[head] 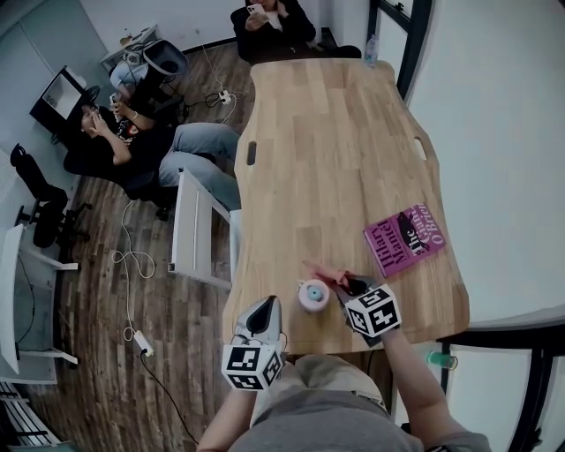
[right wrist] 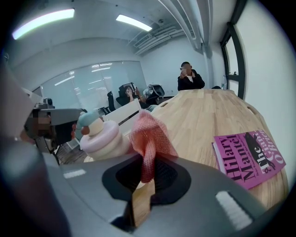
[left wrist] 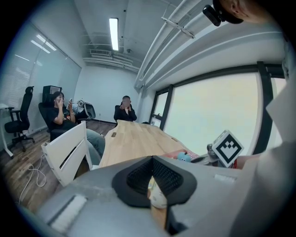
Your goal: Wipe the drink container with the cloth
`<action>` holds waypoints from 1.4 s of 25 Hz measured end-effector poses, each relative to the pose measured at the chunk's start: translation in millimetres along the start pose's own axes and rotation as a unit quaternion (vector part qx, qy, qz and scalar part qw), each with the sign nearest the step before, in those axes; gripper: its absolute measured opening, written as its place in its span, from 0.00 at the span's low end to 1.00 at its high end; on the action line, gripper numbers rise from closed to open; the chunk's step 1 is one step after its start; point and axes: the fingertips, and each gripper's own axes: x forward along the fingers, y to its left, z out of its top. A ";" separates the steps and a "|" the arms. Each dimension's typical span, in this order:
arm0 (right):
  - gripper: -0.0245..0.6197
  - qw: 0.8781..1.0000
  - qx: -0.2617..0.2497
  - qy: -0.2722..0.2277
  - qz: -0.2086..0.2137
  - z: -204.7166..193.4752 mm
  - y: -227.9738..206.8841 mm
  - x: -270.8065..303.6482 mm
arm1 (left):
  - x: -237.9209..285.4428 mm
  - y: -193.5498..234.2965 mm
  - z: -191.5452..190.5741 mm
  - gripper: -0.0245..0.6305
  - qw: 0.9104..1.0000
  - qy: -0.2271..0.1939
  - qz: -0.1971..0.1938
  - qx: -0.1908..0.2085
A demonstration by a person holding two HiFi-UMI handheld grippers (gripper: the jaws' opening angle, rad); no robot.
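Observation:
The drink container [head: 312, 294], a pale pink tub with a white and teal figure lid, stands near the front edge of the wooden table [head: 335, 150]. My right gripper [head: 341, 284] is just right of it, shut on a pink-red mesh cloth [head: 325, 271]. In the right gripper view the cloth [right wrist: 148, 136] rises from the closed jaws of the right gripper [right wrist: 147, 173], right beside the drink container [right wrist: 99, 136]. My left gripper [head: 265, 306] hovers at the table's front edge, left of the container, jaws together and empty. In its own view, the left gripper [left wrist: 151, 178] shows the container's teal top [left wrist: 183, 157].
A magenta book [head: 404, 238] lies at the table's right side, also visible in the right gripper view [right wrist: 252, 157]. A white chair [head: 190, 229] stands at the left edge. People sit at the left [head: 124, 141] and at the far end [head: 269, 26].

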 end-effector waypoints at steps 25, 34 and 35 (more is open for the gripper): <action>0.09 0.998 -0.014 0.063 -0.020 -52.2 -9.1 39.2 | -3.0 0.9 -9.4 0.04 1.000 0.008 -0.013 0.012; 0.09 0.997 0.011 0.073 -0.036 -69.6 -18.9 52.7 | -13.9 6.2 -9.3 0.04 1.000 0.004 -0.003 0.007; 0.09 0.997 0.016 0.072 -0.036 -70.4 -19.6 53.1 | -14.9 5.8 -9.6 0.04 1.000 0.004 -0.004 0.008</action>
